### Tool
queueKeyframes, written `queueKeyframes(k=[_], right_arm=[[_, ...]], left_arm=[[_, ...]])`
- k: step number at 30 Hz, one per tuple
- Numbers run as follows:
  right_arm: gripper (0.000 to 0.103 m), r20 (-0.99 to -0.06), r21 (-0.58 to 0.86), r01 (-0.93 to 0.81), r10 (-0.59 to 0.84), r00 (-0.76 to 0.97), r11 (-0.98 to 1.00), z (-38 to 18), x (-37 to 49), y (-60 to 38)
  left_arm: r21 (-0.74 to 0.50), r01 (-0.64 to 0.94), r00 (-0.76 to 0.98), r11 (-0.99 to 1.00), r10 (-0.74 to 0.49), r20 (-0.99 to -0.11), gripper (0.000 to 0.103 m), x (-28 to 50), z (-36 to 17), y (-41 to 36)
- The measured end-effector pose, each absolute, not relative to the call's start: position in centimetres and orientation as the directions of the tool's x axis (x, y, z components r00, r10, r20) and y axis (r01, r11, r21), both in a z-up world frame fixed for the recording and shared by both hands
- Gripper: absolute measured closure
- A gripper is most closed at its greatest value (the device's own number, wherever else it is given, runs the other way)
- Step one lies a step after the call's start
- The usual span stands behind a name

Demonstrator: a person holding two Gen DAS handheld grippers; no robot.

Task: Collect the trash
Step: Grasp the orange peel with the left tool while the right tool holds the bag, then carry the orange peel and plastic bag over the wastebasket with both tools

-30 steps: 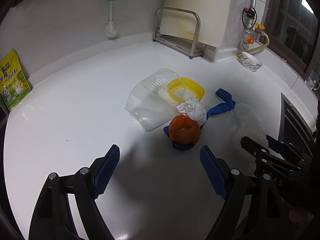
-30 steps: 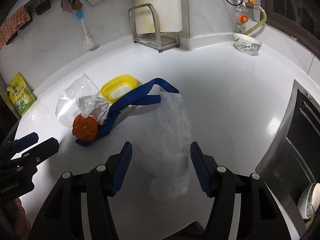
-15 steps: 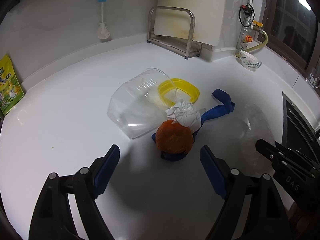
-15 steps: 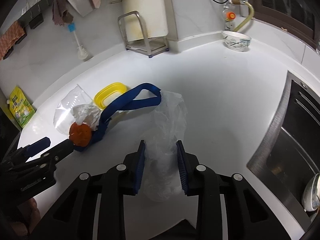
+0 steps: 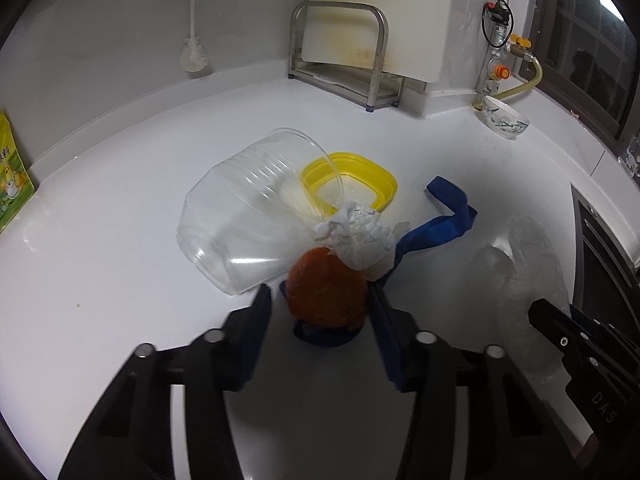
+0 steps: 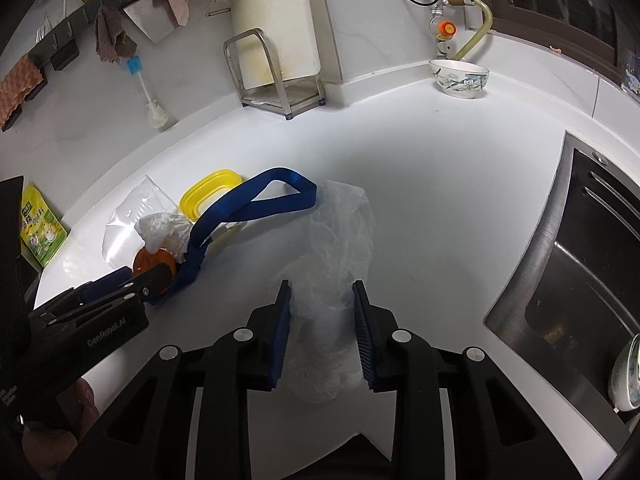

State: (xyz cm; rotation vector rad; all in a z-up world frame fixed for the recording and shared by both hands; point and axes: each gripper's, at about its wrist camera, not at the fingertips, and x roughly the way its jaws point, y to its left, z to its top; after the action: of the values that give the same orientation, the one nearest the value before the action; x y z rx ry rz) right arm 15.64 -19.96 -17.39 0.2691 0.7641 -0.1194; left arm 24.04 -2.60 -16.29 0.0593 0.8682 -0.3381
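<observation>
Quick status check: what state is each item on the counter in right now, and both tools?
Orange peel: on the counter, between the closing left tool pads.
Tissue: crumpled, resting against the peel.
Clear tub: tipped on its side, empty.
Yellow lid: flat, off the tub.
Blue strap: loose, looped.
Plastic bag: crumpled, pinched by the right tool.
Bowl: upright.
</observation>
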Motion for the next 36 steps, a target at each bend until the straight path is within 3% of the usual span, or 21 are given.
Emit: queueKeyframes(k=[2, 9, 36], right_arm=[[0.074, -0.697, 0.196, 0.204, -0.010, 0.717, 0.959, -17.4, 15.6, -19.9], [0.074, -0.695, 0.201, 0.209, -0.011, 0.719, 0.957, -17.2, 15.4, -20.2], [0.075, -0.674, 0.210, 0.187, 0.004, 0.738, 0.960, -14.9, 13.1, -19.7]], left_arm=[[-0.090, 0.320, 0.594, 0.943, -0.274, -0.757, 0.072, 24.0, -16.1, -2.6], [-0.120, 0.318, 0.584, 0.940, -0.294, -0.757, 0.094, 24.1, -15.1, -1.5], [-0.104, 0.309, 0.655, 0.945, -0.290, -0.697, 0.097, 21.5, -10.2, 1.9]])
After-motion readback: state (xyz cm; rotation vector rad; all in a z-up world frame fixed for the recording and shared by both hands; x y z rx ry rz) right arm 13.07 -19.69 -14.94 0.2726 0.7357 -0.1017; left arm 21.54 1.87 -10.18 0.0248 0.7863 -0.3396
